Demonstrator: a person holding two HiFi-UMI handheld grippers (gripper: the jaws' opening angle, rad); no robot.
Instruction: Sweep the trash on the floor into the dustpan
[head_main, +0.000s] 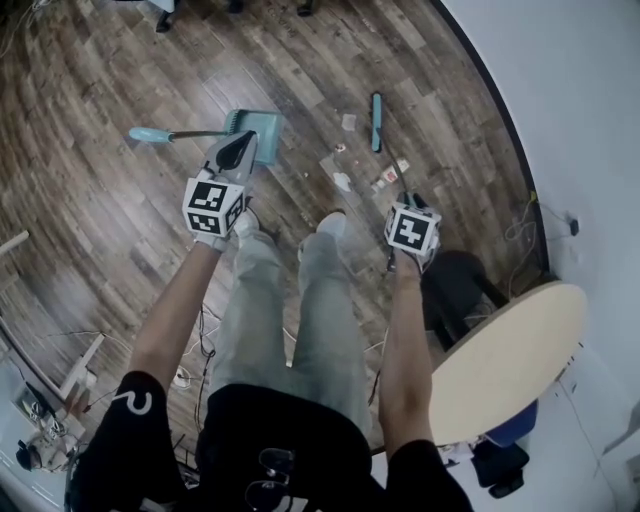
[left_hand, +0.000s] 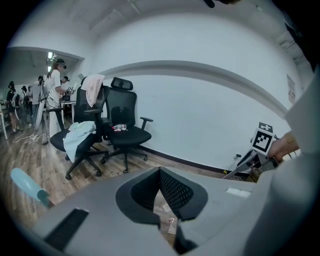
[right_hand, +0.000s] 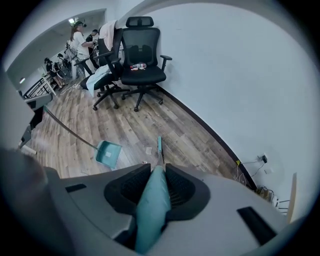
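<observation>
A teal dustpan (head_main: 264, 130) stands on the wood floor, its long handle (head_main: 152, 134) reaching left. My left gripper (head_main: 238, 150) hovers just beside the pan, shut with nothing in it; the handle's teal end (left_hand: 25, 183) lies off to its left. My right gripper (head_main: 411, 203) is shut on the teal broom handle (right_hand: 151, 205), and the broom head (head_main: 376, 120) rests on the floor ahead. Paper scraps (head_main: 342, 181) lie between pan and broom, with more (head_main: 388, 176) near the broom. The dustpan (right_hand: 109, 153) also shows in the right gripper view.
A round wooden table (head_main: 510, 360) stands at my right, a dark bag below it. The white wall (head_main: 580, 100) curves along the right. Two black office chairs (right_hand: 142, 70) stand by the wall, with people beyond them. Cables lie on the floor behind my feet.
</observation>
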